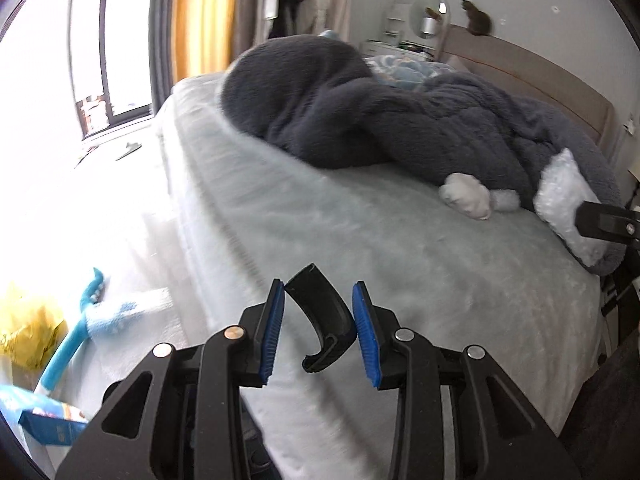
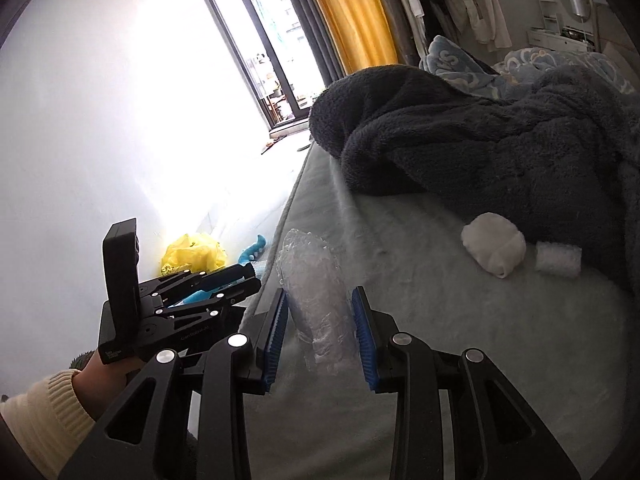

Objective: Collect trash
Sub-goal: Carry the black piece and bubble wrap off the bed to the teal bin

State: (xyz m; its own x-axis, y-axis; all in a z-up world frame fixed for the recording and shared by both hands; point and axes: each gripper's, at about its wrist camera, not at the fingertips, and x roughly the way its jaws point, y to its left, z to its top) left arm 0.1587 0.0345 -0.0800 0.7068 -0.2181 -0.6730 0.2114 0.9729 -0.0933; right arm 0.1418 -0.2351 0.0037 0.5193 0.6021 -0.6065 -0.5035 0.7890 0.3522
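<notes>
The left gripper holds a curved black plastic piece between its blue pads. The pads are squeezed in on it, one on each side. The piece hangs over the near edge of the bed.

The right gripper holds a clear crumpled plastic wrap. Its blue pads press on the lower part of the wrap, and the rest sticks up past the tips. It is over the near left edge of the bed. In the right wrist view, the left gripper shows off to the left, past the bed's left edge, with a hand in a cream sleeve under it.

Farther up the bed, near the right edge, lies a white balled-up wad. It touches the edge of a big dark fluffy blanket. Just beside the wad is a small roll of bubble wrap, also against the blanket. In the left wrist view, a bigger white bubbly piece lies on the blanket at the right edge of the bed, next to the tip of the right gripper.

On the floor by the bed's left side are a yellow plastic bag and a blue toy.

At the far end is a light blue patterned blanket. Behind it is the headboard, and a cat sits on top of it.
</notes>
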